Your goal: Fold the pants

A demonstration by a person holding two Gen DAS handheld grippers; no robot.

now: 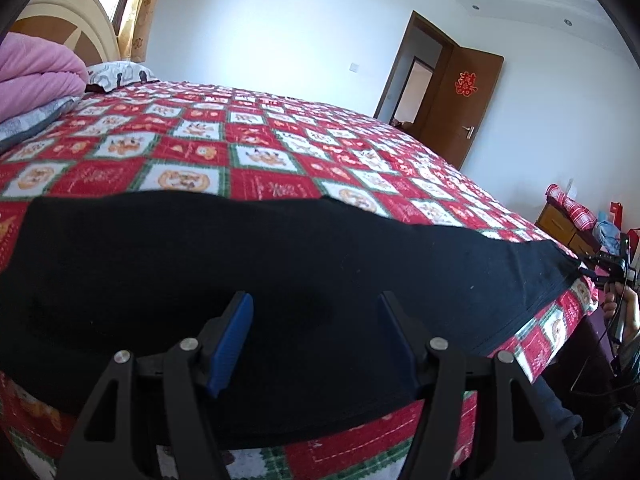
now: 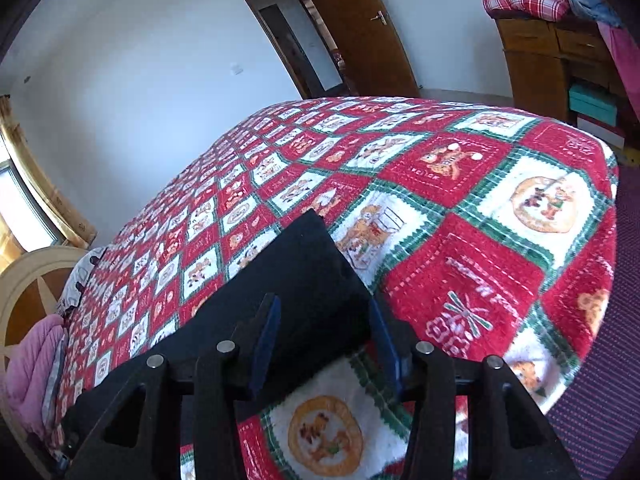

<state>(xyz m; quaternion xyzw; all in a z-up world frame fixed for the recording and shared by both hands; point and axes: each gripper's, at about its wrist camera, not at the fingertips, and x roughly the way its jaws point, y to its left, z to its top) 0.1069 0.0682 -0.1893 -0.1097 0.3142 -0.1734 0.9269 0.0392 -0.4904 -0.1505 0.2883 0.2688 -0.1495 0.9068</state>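
**A:** What are your claws doing?

**B:** My left claw (image 1: 316, 334) is spread, its blue pads clear of any cloth, hovering over the black pants (image 1: 248, 280). My right claw (image 2: 326, 340) is spread too; the pants' end lies under and between its fingers, but nothing is pinched.

**A:** Where do the pants lie?

**B:** Flat along the near edge of the bed (image 1: 280, 148), stretched as one long dark band. From my left claw they run from nine o'clock round to three o'clock. From my right claw the narrow end points toward twelve o'clock, with the rest trailing off to eight o'clock.

**A:** How will they handle?

**B:** Soft and light, I judge, limp and ready to sag. I would pinch the hem corner at the far end with my right claw and the waist edge with my left, catching both layers.

**A:** And the count?

**B:** One pair of pants, two claws, one bed, one pink blanket (image 1: 38, 76) at ten o'clock, one brown door (image 1: 460, 104) at one o'clock.
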